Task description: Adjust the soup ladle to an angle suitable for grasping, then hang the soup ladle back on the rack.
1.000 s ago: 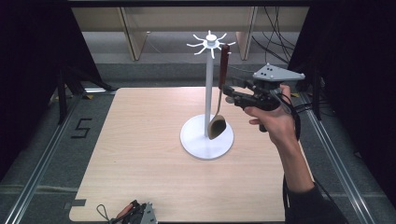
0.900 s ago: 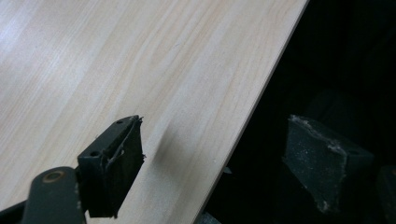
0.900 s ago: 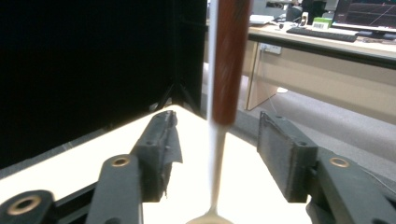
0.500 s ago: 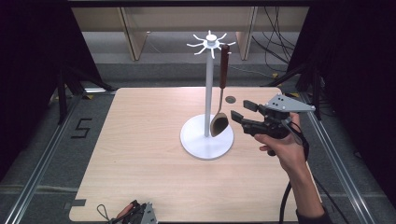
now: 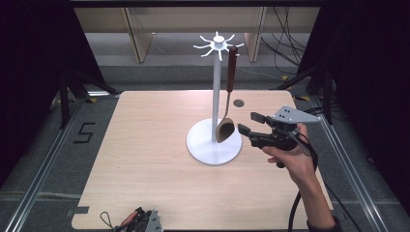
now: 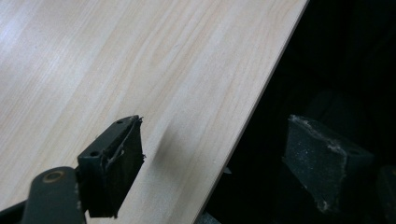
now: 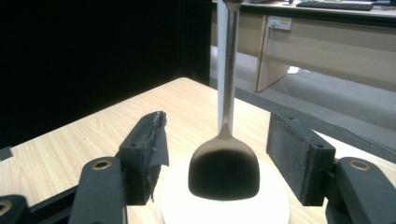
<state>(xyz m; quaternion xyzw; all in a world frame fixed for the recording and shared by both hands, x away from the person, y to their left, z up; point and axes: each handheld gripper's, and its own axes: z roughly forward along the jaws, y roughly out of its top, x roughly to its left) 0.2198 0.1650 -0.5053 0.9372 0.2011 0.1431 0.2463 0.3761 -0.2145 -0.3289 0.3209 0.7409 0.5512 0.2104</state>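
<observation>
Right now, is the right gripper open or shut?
Open. The right gripper has its jaws spread wide, the hanging spoon showing in the gap beyond them, touching neither.

Light falls from above onto the pale table (image 5: 145, 145), evenly bright, while the surroundings sink into near black. In the right gripper view the white stand base (image 7: 275, 205) beyond the jaws glares, blown out, and the spoon bowl (image 7: 224, 172) between the jaws reads as a dark silhouette. In the left gripper view a soft shadow lies on the wood just beside the nearer jaw; the far jaw sits dim against darkness. Jaw edges look slightly soft
</observation>
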